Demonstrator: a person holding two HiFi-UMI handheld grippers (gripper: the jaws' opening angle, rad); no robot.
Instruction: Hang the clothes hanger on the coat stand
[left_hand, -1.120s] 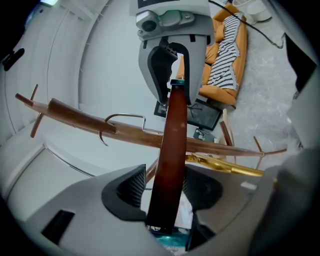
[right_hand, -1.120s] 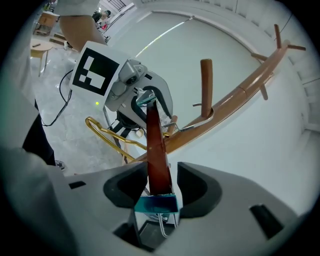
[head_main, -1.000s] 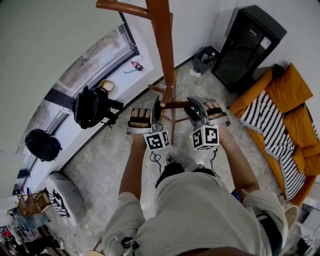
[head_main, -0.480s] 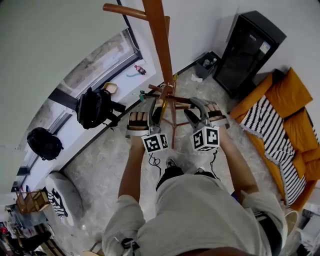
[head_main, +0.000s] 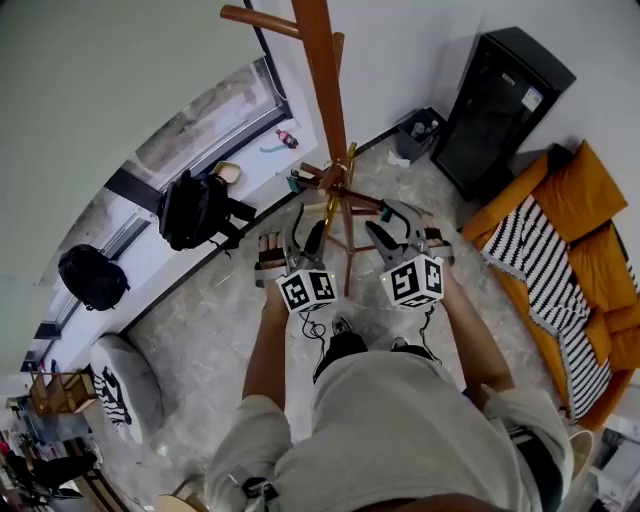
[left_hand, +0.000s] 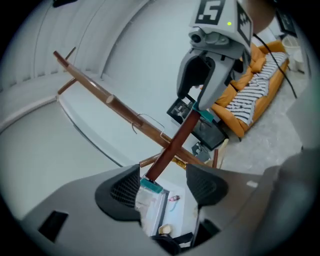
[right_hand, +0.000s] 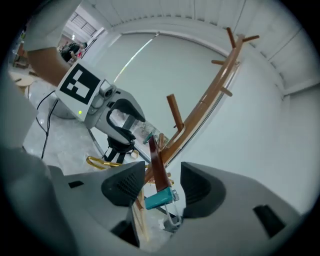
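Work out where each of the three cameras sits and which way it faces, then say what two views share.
Head view: on the person's head, facing steeply down the coat stand; forearms, shorts, left gripper, right gripper show.
Left gripper view: on that gripper, looking along its open jaws at the hanger and right gripper.
Right gripper view: on that gripper, looking along its open jaws at the hanger and left gripper.
Shared: both gripper views show hanger and coat stand.

Soft, even daylight fills the room, brightest at the window on the far left. Shadows on the floor are faint. All three views bend strongly at their edges; both gripper views darken toward the corners, with near foregrounds slightly soft.
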